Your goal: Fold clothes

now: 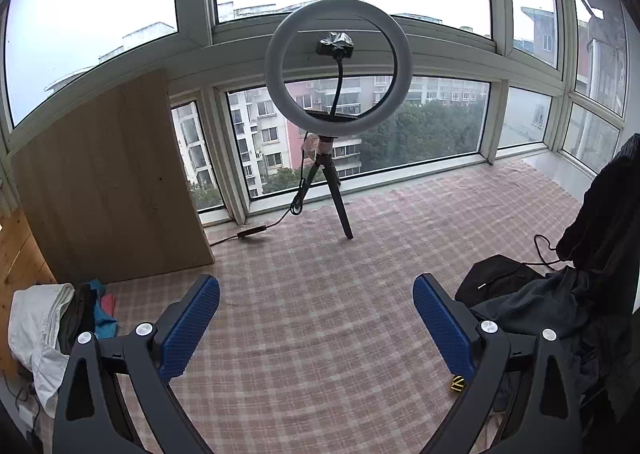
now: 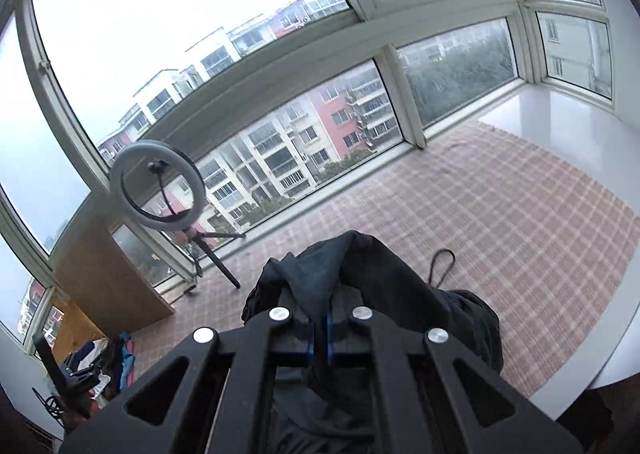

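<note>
My right hand-held gripper pinches the dark clothes, lifted to the right of the ring light. They look soft and floppy. My left hand-held gripper is spread wide, empty. I'd grab a far edge.

Plaid cloth bears dark garments, ring-light tripod.

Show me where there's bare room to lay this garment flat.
Bare plaid cloth lies between the open left gripper and ring light tripod. Crowded: clothes pile at left, dark garment in the right gripper at right.
</note>
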The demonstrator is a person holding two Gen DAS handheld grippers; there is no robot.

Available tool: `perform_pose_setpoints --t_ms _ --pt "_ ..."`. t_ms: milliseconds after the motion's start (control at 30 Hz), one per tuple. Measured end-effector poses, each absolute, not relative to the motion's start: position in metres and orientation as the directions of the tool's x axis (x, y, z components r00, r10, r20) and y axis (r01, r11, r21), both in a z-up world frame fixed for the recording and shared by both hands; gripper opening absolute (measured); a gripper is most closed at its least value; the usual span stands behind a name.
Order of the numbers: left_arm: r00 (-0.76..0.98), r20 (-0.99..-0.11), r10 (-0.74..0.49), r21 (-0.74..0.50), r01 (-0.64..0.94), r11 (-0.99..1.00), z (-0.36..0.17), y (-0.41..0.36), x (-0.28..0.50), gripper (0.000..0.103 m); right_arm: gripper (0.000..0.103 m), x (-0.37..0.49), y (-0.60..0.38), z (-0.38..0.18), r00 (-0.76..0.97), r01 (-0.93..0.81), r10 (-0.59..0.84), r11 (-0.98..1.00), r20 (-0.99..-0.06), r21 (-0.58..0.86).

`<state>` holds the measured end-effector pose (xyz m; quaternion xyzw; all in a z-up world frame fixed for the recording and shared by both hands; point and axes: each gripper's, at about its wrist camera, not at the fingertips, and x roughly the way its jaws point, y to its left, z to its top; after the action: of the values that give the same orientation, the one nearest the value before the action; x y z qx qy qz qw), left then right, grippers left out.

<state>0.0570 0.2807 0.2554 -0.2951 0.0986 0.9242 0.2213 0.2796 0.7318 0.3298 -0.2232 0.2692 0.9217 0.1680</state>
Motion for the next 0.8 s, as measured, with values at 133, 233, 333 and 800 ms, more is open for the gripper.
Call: perform_pose_setpoints --t_ms 133,233,333,800 --pt "-0.749 -0.562 0.352 0.029 -0.443 -0.896 0.265 0.245 0.05 0.098 0.003 0.248 0.679 0.399 -0.91 -0.302 0.127 -0.854 -0.394 0.423" --pt "-0.765 -0.543 0.347 0.017 -0.423 -0.906 0.272 0.21 0.045 0.098 0.003 0.222 0.622 0.452 -0.947 -0.202 0.079 -0.9 -0.311 0.386" --pt "-0.79 -0.522 0.321 0.012 -0.383 -0.924 0.281 0.164 0.039 0.098 0.003 0.195 0.552 0.497 -0.967 -0.084 -0.01 -0.931 -0.253 0.355" --pt "-0.851 -0.523 0.044 0.004 -0.054 -0.999 0.261 -0.105 0.015 0.101 0.019 0.006 0.189 0.381 -0.594 0.359 -0.519 -0.855 -0.615 0.374"
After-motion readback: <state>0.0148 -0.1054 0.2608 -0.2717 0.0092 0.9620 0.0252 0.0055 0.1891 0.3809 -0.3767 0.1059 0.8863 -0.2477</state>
